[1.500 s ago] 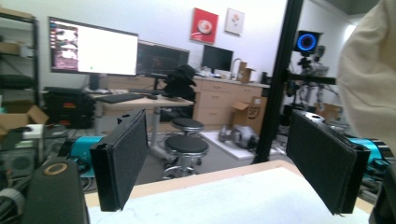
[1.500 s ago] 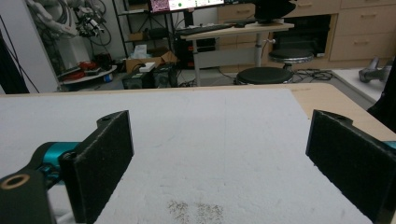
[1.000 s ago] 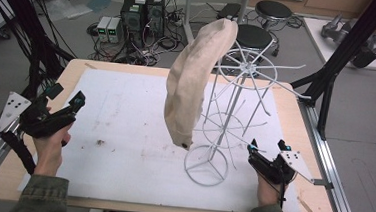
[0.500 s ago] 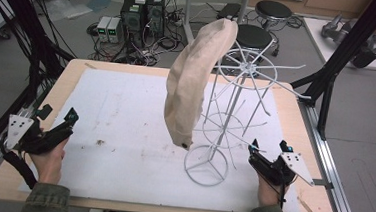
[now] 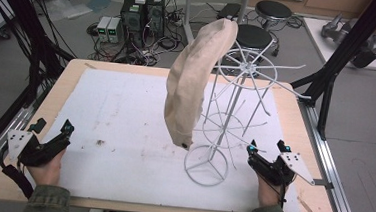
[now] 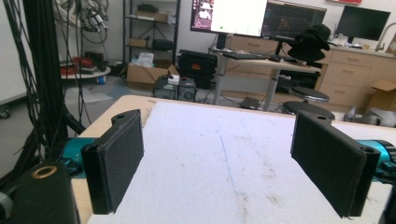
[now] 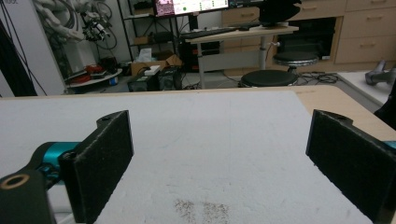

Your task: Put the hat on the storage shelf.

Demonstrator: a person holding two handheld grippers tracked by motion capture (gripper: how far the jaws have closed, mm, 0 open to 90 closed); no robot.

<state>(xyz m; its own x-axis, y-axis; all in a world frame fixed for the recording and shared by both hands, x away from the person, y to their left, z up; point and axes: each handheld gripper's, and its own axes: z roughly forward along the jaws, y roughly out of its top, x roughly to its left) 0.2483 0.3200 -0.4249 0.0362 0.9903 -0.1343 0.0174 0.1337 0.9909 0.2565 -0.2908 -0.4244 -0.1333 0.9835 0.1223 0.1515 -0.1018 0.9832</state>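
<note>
Wooden tabletop (image 5: 296,101), white mat: beige cloth cap (image 5: 192,81) hung on white wire rack (image 5: 236,104). Left gripper (image 5: 53,126), right gripper (image 5: 266,145) both released, empty, parked at near edge. Hanging step likely complete; next: nothing but standby.

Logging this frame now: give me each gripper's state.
Left gripper: open, holding nothing, jaws wide apart over the white mat.
Right gripper: open, holding nothing.

High view looks down and forward over the whole white mat (image 5: 124,126). Both gripper views sit low at its near edge (facing far), sharing that mat.
</note>
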